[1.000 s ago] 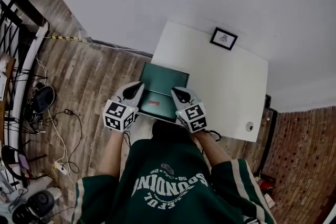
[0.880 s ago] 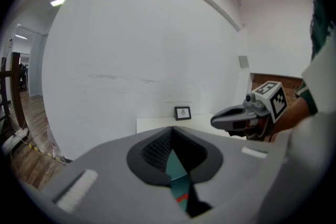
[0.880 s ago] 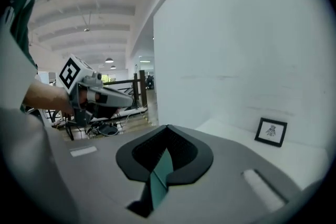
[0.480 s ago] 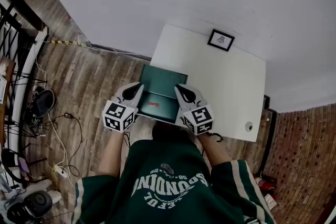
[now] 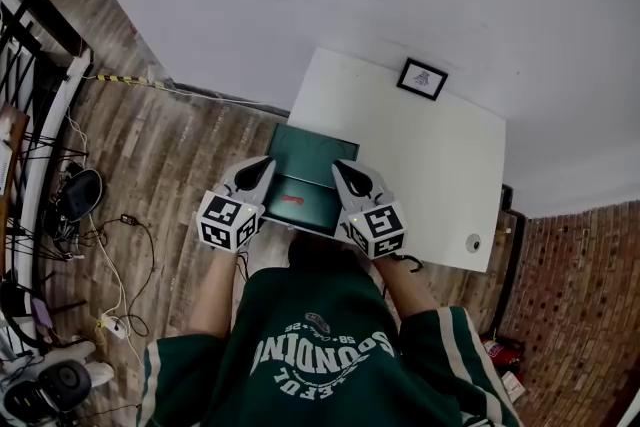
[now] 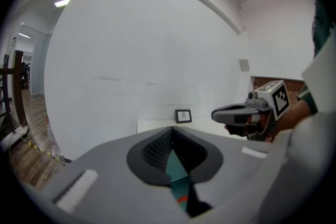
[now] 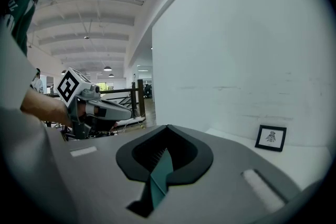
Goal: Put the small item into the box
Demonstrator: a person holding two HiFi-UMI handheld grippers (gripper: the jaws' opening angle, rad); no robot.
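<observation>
An open dark green box (image 5: 312, 157) lies at the near left part of the white table (image 5: 430, 165). A small red item (image 5: 291, 199) rests inside it. My left gripper (image 5: 254, 173) hovers over the box's left edge with its jaws shut and nothing in them. Over the box's right edge my right gripper (image 5: 345, 175) is also shut and empty. In the left gripper view the jaw tips (image 6: 172, 127) meet, with the green box and a bit of the red item (image 6: 181, 199) showing below. The right gripper view has the tips (image 7: 168, 126) together above the green box (image 7: 160, 176).
A small framed picture (image 5: 422, 78) stands at the table's far edge by the white wall. A small round object (image 5: 474, 241) sits near the table's right front corner. Cables and gear (image 5: 110, 255) lie on the wooden floor at left.
My right gripper has drawn slightly back toward the person and to the right. The left gripper and the box have stayed where they were.
</observation>
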